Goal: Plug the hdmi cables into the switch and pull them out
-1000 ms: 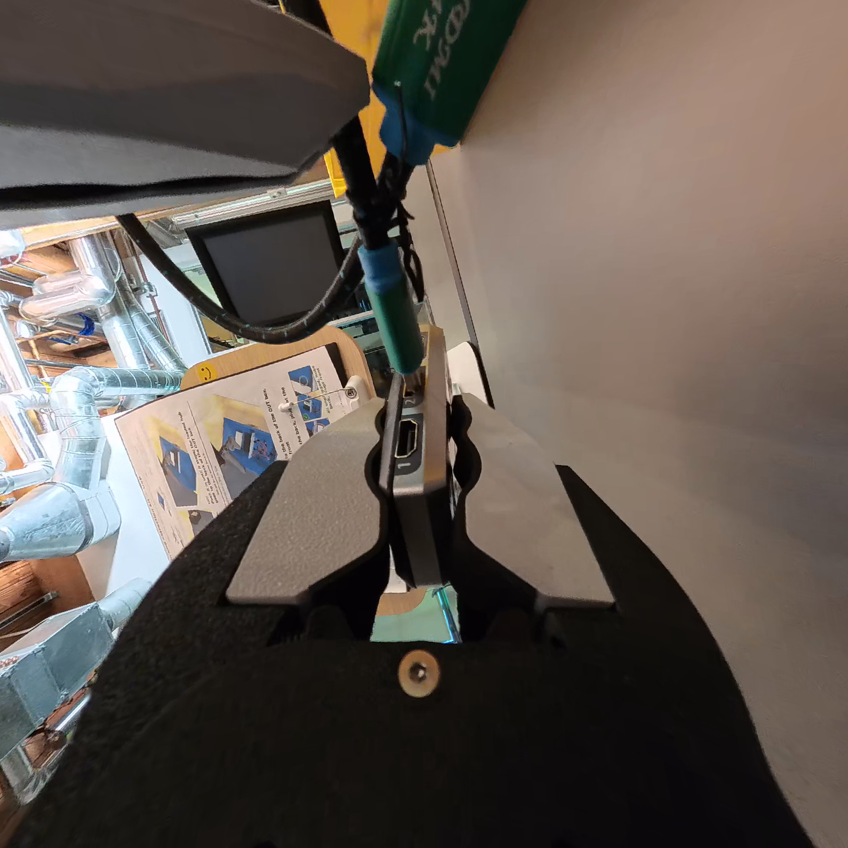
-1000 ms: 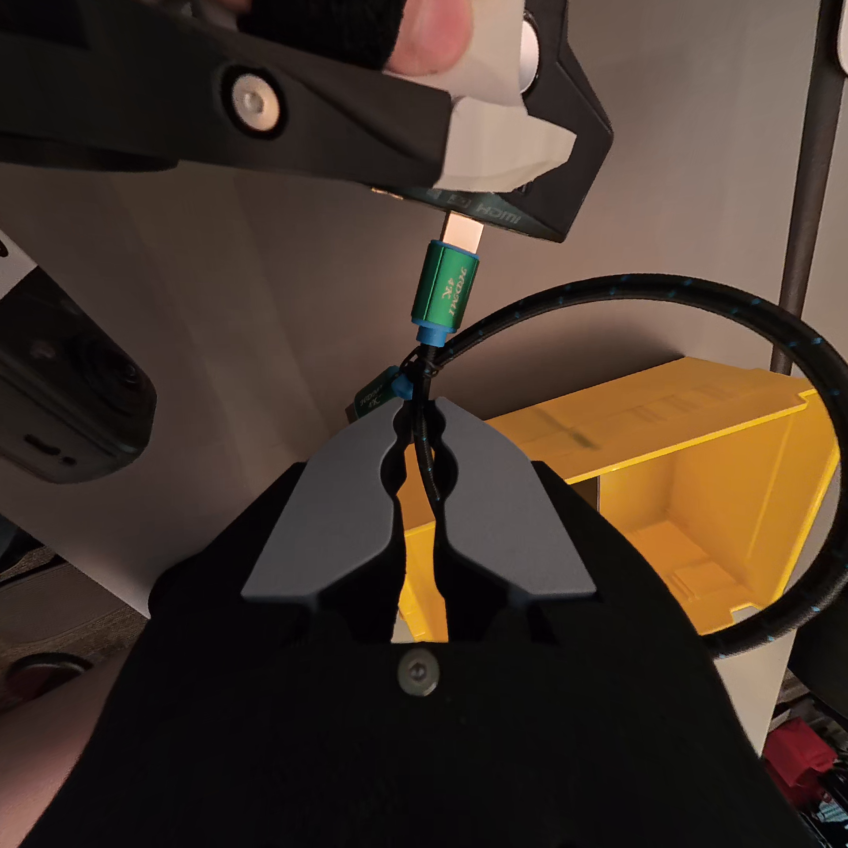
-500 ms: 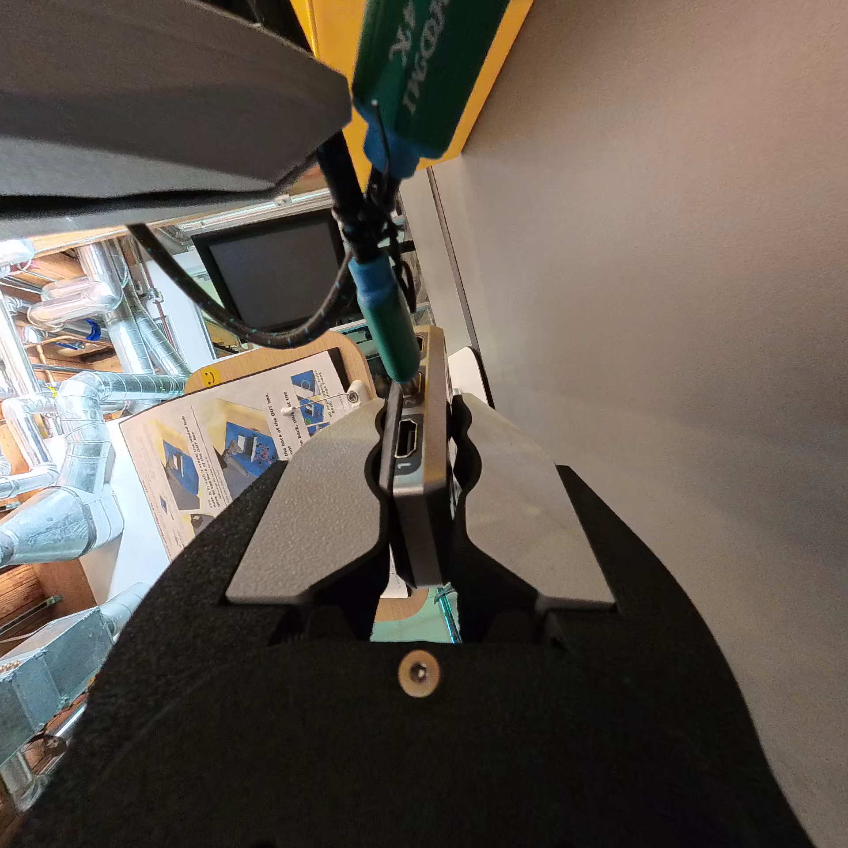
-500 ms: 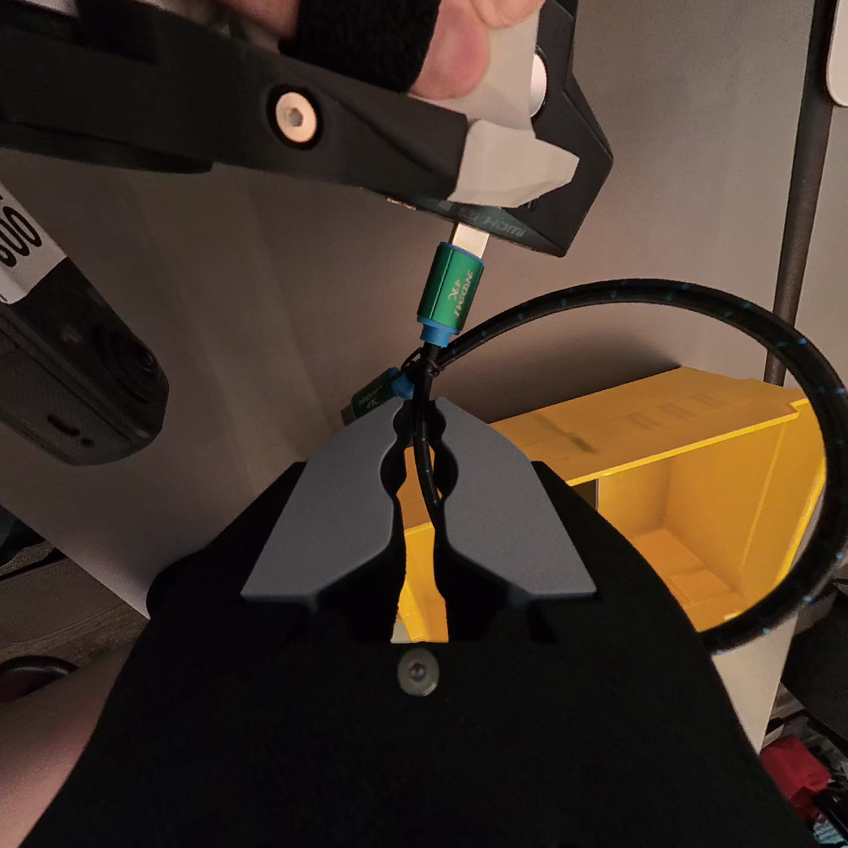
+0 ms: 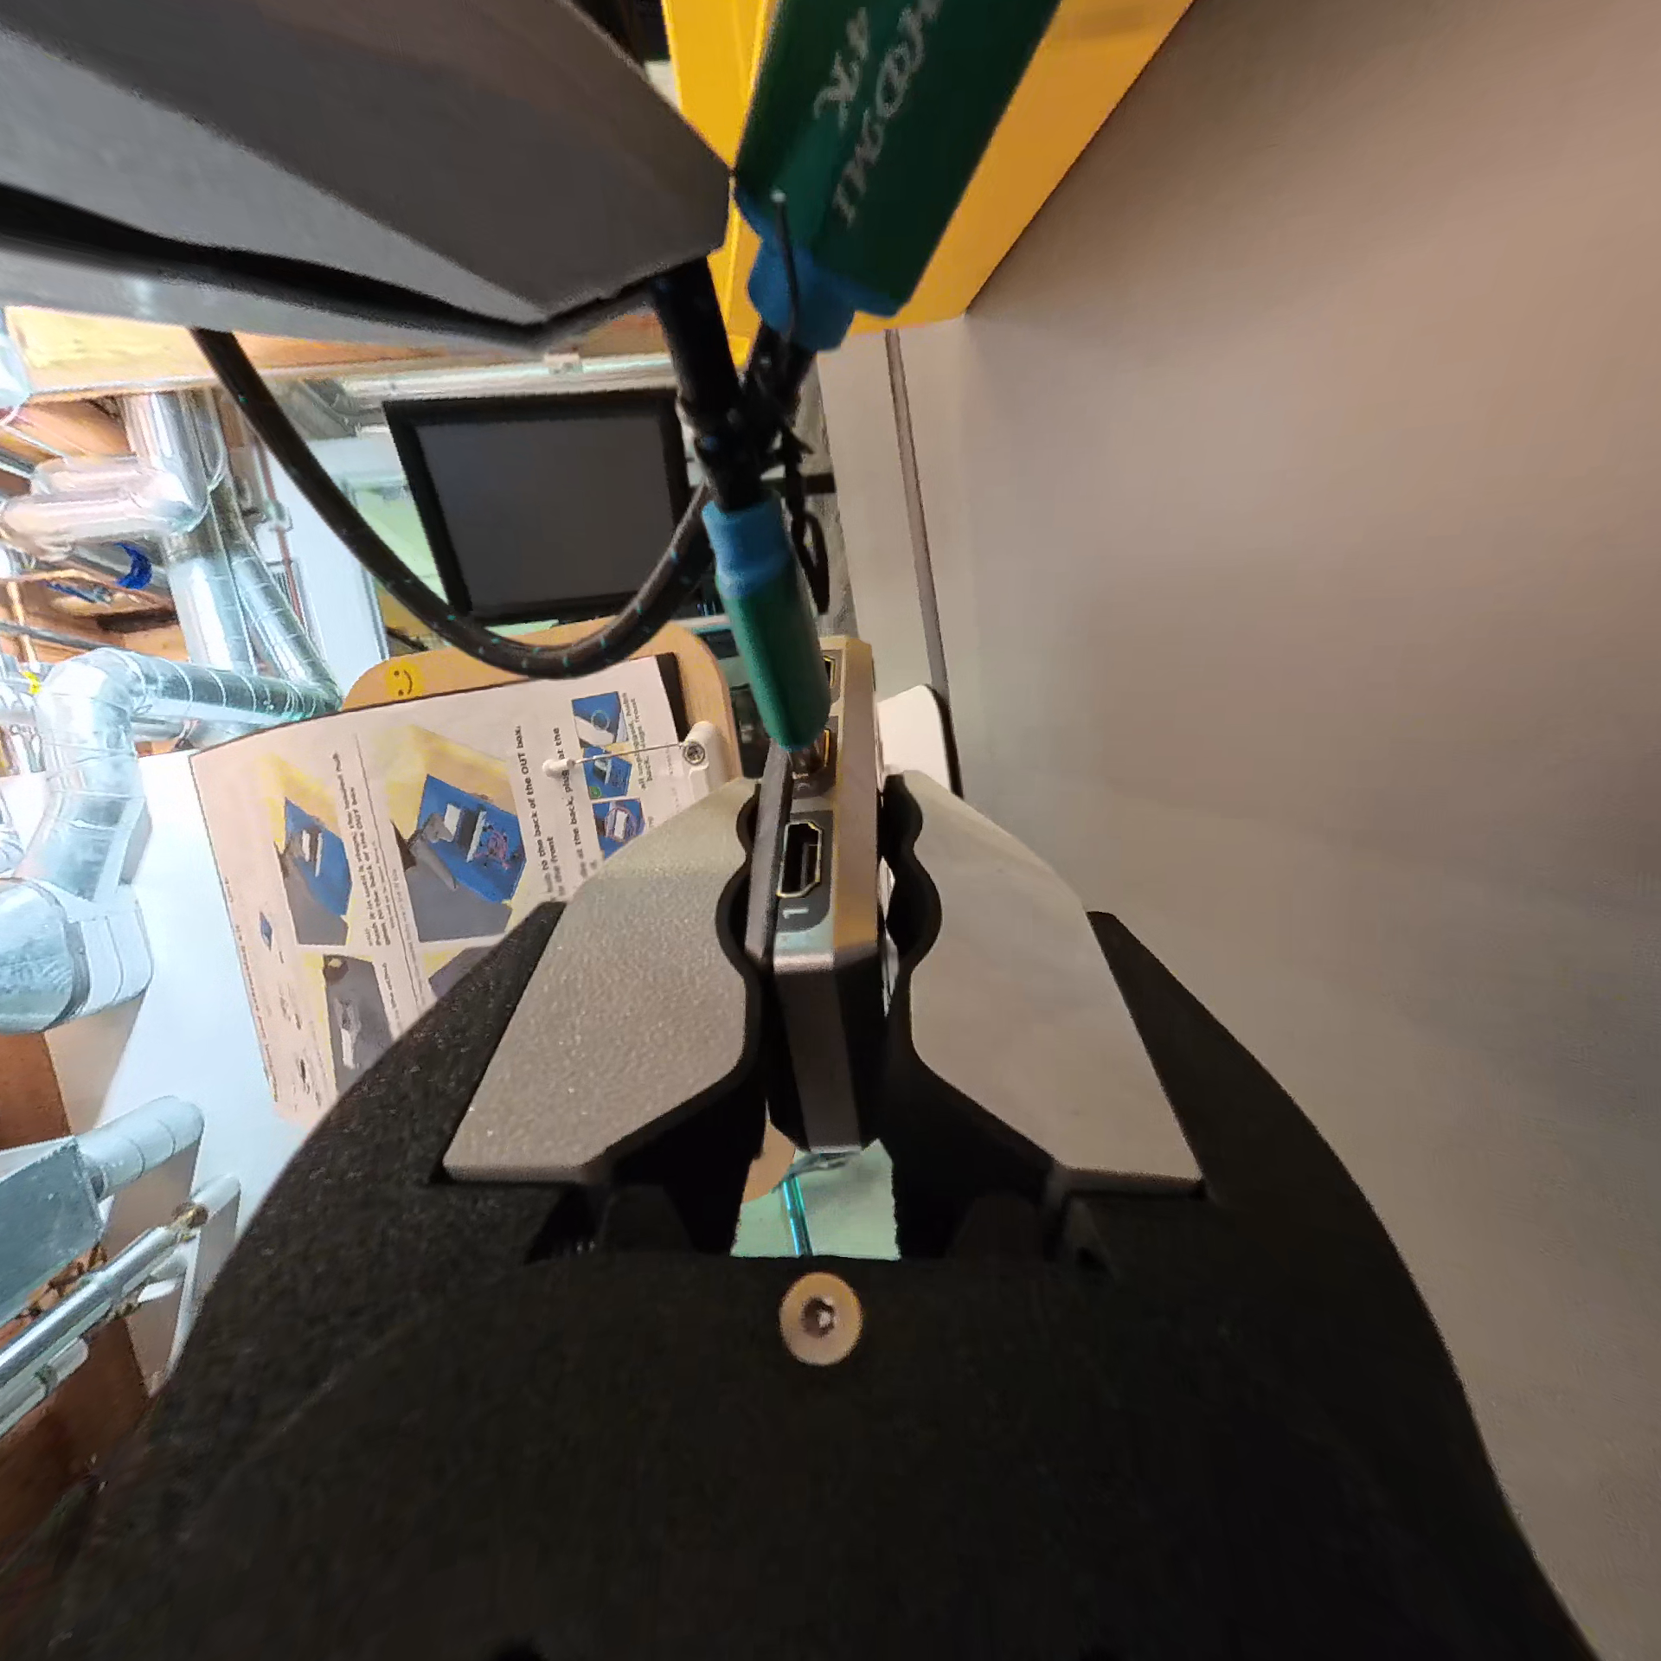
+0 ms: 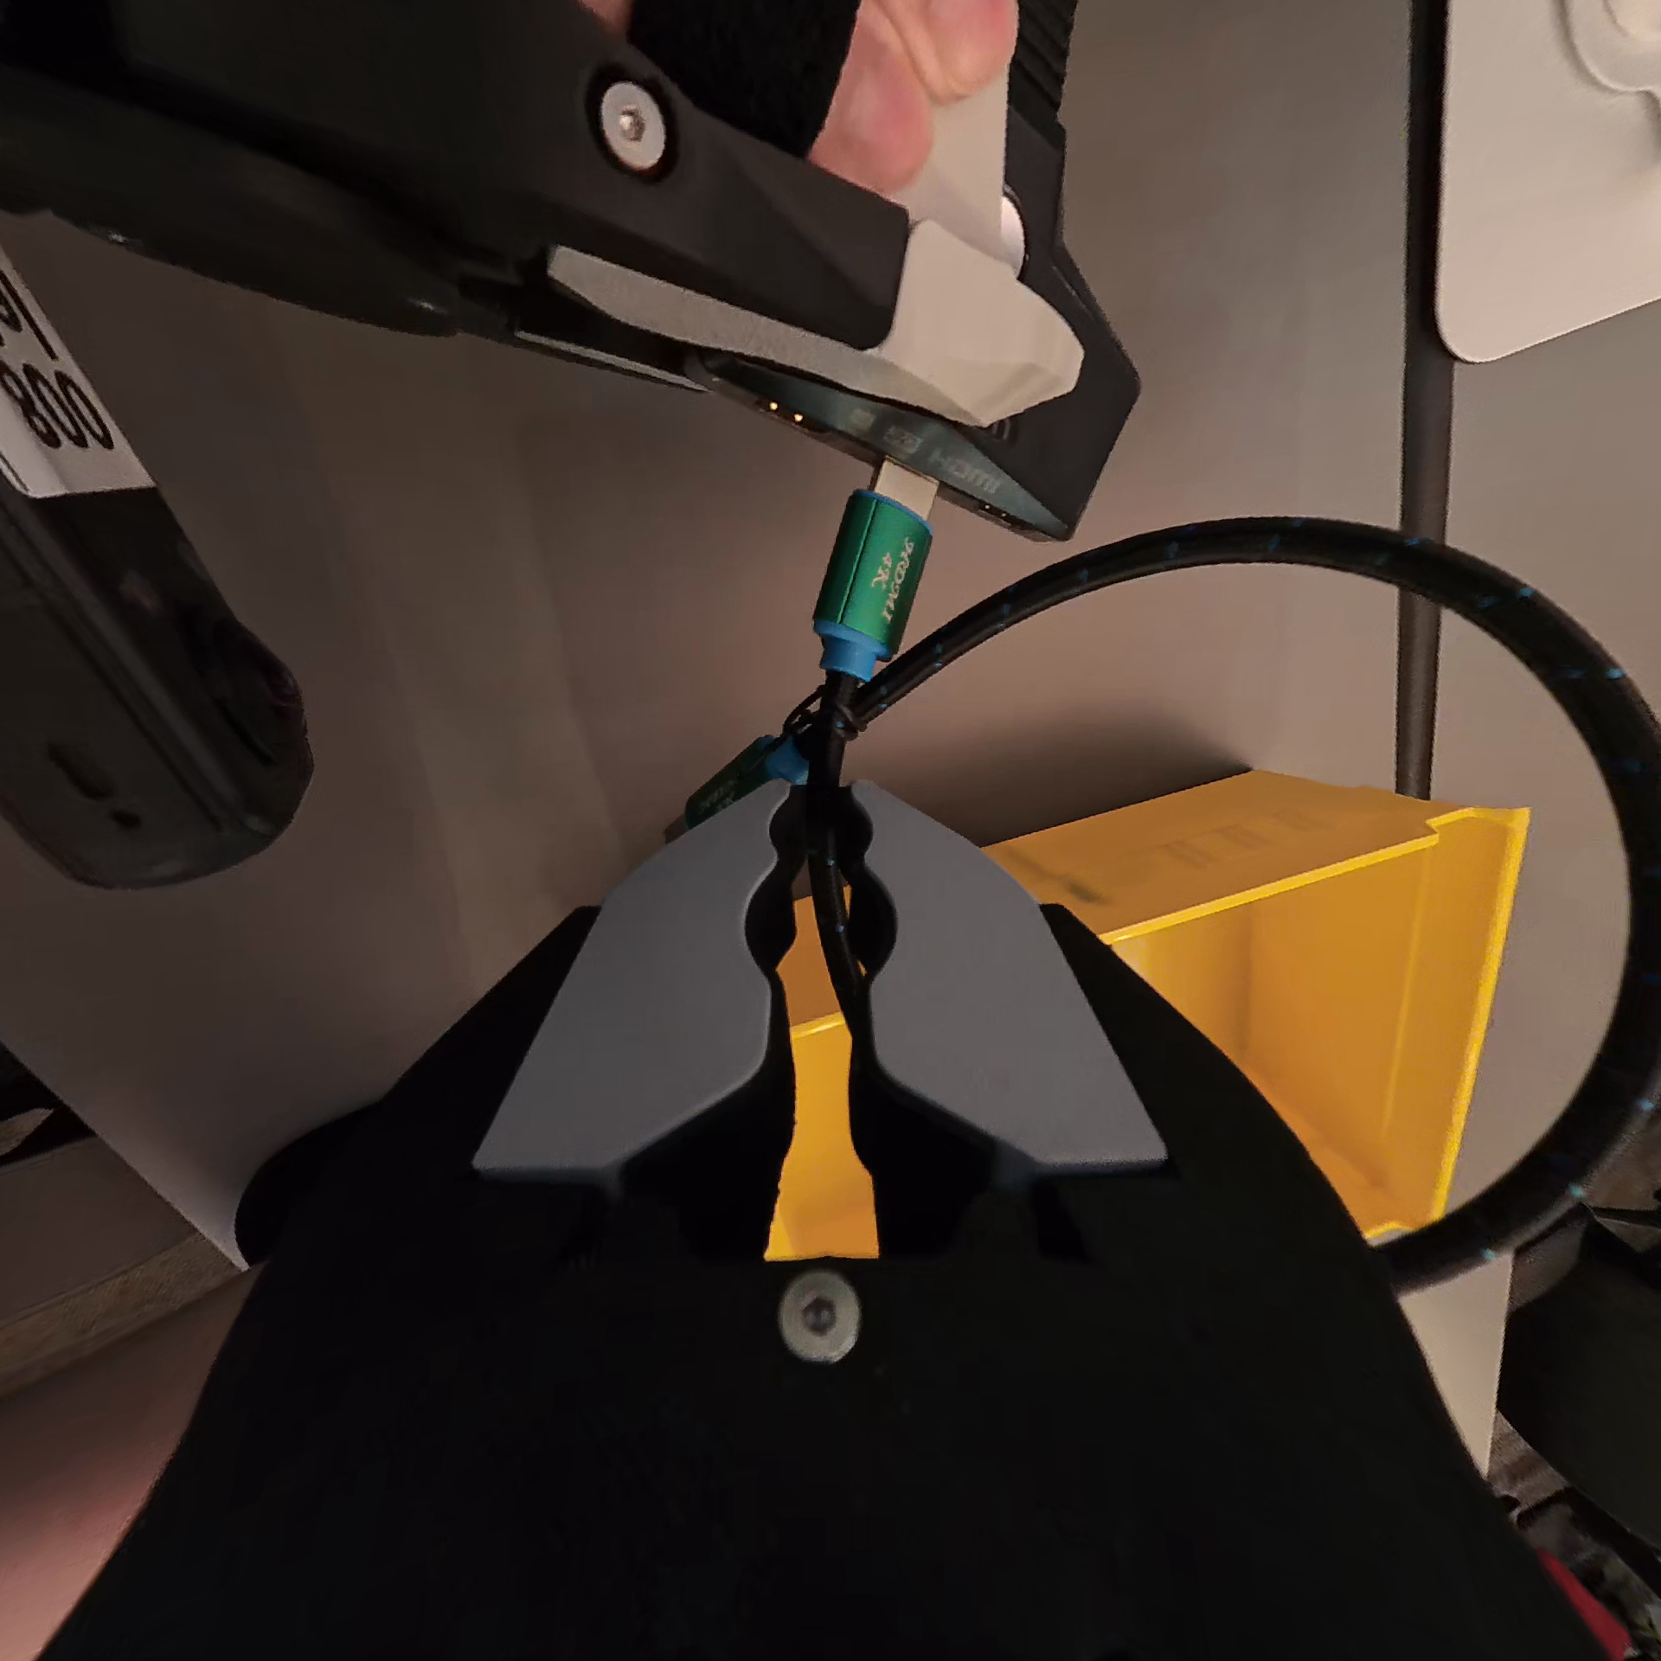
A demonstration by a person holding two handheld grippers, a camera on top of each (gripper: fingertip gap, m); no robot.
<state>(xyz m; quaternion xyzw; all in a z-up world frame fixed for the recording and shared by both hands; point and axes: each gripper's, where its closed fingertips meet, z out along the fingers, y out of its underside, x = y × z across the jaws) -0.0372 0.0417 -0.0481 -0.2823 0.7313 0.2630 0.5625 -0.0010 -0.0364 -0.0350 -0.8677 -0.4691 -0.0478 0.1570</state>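
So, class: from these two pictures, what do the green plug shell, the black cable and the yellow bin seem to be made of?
Green plug shell: probably anodised metal, given its satin sheen and crisp edges, though painted plastic is possible.
Black cable: a woven fabric braid with blue flecks; the weave texture shows.
Yellow bin: moulded plastic, judging by its uniform colour, smooth semi-gloss walls and moulded ribs.

You are working in a workshop or lab: bare metal ducts [image 5: 99, 719] overhead, a dark monitor [image 5: 539, 512], an instruction sheet [image 5: 404, 863], a yellow parts bin [image 6: 1258, 1007].
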